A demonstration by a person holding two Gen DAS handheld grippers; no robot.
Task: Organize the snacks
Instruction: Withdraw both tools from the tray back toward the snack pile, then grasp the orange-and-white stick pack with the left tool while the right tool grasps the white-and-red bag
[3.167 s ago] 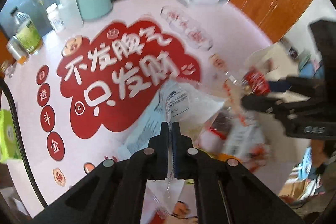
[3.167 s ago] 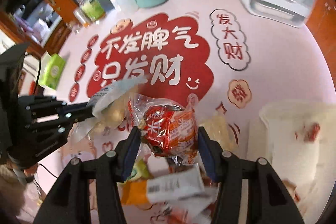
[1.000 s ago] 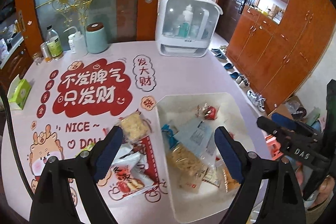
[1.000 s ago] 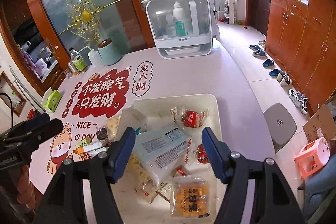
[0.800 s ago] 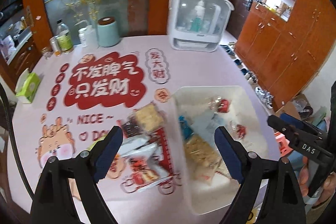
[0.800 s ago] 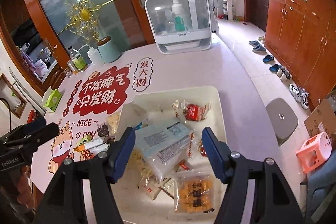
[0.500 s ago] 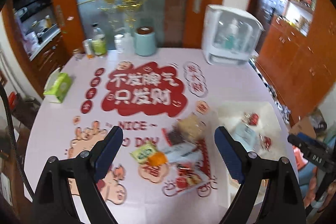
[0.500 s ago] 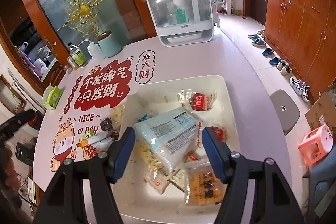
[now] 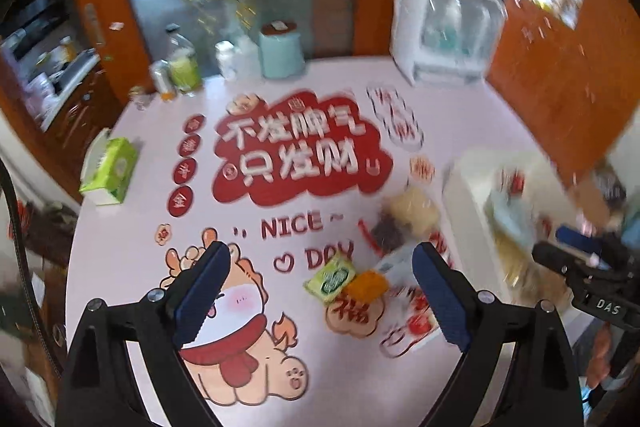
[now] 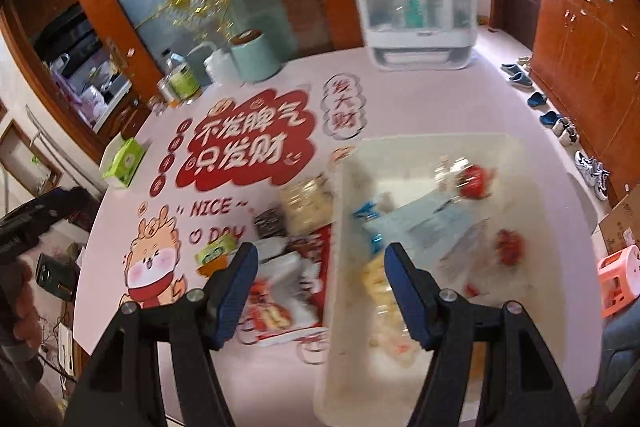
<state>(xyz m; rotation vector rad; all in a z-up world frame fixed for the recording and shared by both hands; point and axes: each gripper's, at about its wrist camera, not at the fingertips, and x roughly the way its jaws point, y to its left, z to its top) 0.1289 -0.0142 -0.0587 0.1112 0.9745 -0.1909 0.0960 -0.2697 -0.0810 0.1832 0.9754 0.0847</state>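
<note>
The snacks are split between two places. A good share already lies in the white bin on the right side of the table: a large pale blue bag, a red-wrapped packet toward the far end, another small red one, and yellowish packets nearer the camera, blurred too much to name.

The rest waits on the table just left of the bin's wall: a cracker packet and a small dark packet beside it, a green packet touching an orange one, and a loose pile of white and red wrappers closest to the edge. By this count the job looks somewhat past halfway, with perhaps half a dozen pieces still to go in.

Both tongs are spread wide and carry nothing. The left tongs hang above the table over the green and orange packets; the right tongs hover over the bin's left wall and the pile beside it. Neither touches anything, so the next pick likely comes from that near cluster.
</note>
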